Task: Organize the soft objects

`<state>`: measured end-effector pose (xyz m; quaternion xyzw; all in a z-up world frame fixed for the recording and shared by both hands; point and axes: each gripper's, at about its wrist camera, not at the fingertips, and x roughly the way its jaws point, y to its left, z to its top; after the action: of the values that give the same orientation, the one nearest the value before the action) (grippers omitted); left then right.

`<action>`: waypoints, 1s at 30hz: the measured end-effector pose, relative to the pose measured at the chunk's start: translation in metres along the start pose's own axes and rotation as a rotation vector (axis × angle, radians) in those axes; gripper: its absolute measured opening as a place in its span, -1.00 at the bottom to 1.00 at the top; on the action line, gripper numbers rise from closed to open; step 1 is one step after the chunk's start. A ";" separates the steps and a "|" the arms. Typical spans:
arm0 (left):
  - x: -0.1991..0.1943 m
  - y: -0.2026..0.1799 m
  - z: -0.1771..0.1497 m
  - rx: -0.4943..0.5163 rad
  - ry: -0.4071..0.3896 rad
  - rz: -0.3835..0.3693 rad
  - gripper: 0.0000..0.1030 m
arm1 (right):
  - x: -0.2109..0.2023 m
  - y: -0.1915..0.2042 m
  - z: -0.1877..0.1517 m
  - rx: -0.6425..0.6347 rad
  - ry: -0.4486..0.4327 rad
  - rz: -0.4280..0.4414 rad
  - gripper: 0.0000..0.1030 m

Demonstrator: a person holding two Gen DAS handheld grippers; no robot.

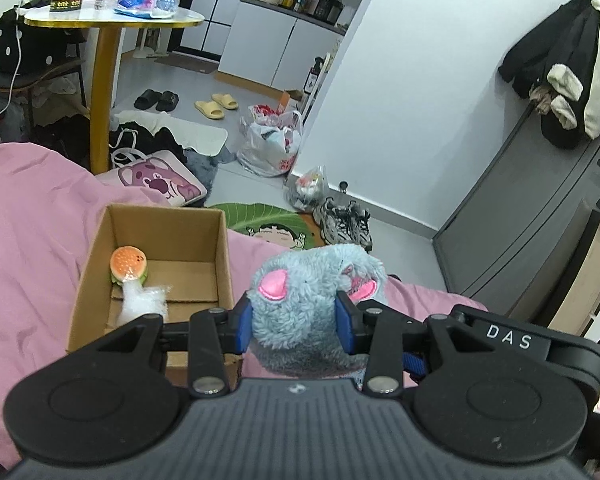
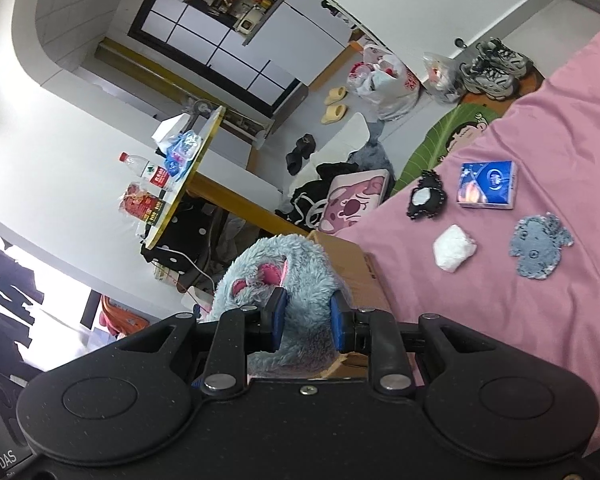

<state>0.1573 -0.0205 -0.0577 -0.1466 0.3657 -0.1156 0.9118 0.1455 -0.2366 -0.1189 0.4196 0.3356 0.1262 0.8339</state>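
My left gripper [image 1: 296, 320] is shut on a fluffy blue-grey plush [image 1: 300, 280] with pink patches, held above the pink bedcover [image 1: 32, 220]. Just left of it stands an open cardboard box [image 1: 216, 264] holding a burger toy [image 1: 129, 266] and a white plastic packet [image 1: 144, 300]. My right gripper [image 2: 308, 318] is likewise shut on a blue-grey plush with pink patches [image 2: 296, 264], in front of the box [image 2: 360, 272]. I cannot tell whether both views show one plush. Neither gripper appears in the other's view.
On the bedcover [image 2: 520, 340] lie a flat blue-grey plush piece [image 2: 540, 252], a white wad [image 2: 454, 253], a blue tissue pack [image 2: 486, 185] and a black frilled item [image 2: 426, 196]. Beyond the bed's edge are a round gold-legged table [image 1: 104, 80], bags, shoes and a floor mat.
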 end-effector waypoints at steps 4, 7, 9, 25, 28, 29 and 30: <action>-0.007 0.008 0.005 -0.010 -0.019 -0.002 -0.22 | 0.002 0.011 -0.002 -0.018 -0.003 0.006 -0.55; -0.011 0.013 0.008 -0.018 -0.027 -0.004 -0.22 | 0.004 0.016 -0.005 -0.029 -0.003 0.011 -0.55; -0.014 0.016 0.009 -0.020 -0.031 -0.004 -0.22 | 0.005 0.019 -0.006 -0.038 -0.002 0.012 -0.55; -0.011 0.057 0.019 -0.053 -0.038 -0.010 -0.22 | 0.039 0.044 -0.018 -0.112 0.024 -0.004 -0.55; -0.006 0.066 0.022 -0.066 -0.033 -0.013 -0.22 | 0.047 0.048 -0.019 -0.119 0.026 -0.012 -0.55; -0.004 0.070 0.023 -0.069 -0.033 -0.014 -0.22 | 0.050 0.049 -0.018 -0.120 0.026 -0.015 -0.55; -0.002 0.073 0.025 -0.074 -0.032 -0.015 -0.22 | 0.053 0.051 -0.017 -0.121 0.026 -0.017 -0.55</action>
<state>0.1807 0.0524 -0.0645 -0.1847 0.3541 -0.1066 0.9106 0.1776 -0.1685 -0.1104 0.3640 0.3417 0.1444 0.8543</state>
